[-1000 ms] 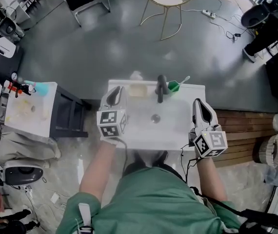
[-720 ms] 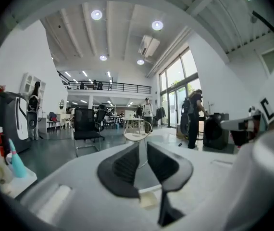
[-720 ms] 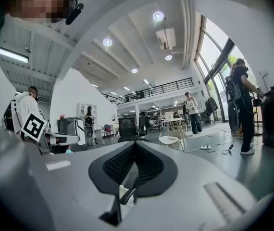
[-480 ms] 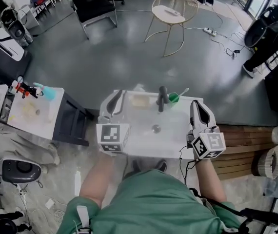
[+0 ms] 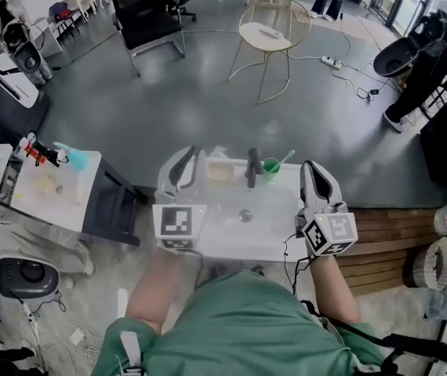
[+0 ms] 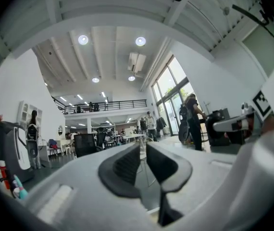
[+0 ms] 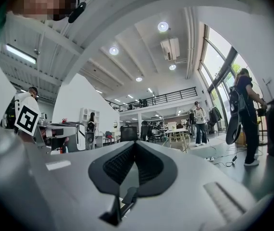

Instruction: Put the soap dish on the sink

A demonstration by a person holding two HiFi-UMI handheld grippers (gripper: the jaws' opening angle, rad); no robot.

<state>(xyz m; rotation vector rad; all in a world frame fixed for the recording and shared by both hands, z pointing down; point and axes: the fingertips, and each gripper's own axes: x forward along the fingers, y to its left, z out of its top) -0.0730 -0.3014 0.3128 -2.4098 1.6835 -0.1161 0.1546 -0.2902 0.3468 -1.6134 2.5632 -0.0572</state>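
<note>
A: What do we see from the head view?

B: We look steeply down on a white sink [image 5: 280, 210] at the centre of the frame. On its back rim, a dark faucet [image 5: 250, 168] stands with a green cup [image 5: 271, 165] just to its right. Just left of the faucet lies a pale, flat thing that we take to be the soap dish [image 5: 221, 171]. It is small and washed out, so we can't say more about it. The left gripper [image 5: 195, 153] sits at the sink's left edge, near the dish but apart from it. The right gripper [image 5: 309, 166] sits at the right edge, well apart from it.

A: And the left gripper view?

B: Our left gripper [image 6: 142, 148] points out across the room. Its jaws stand a narrow gap apart with nothing between them.

A: The right gripper view?

B: Our right gripper [image 7: 136, 143] also faces the room. Its jaws meet at the tips, and they hold nothing.

A: So where are we in the task?

B: The dish appears to rest on the sink already and both grippers are empty, so we judge the placing done, with nothing evident left.
</note>
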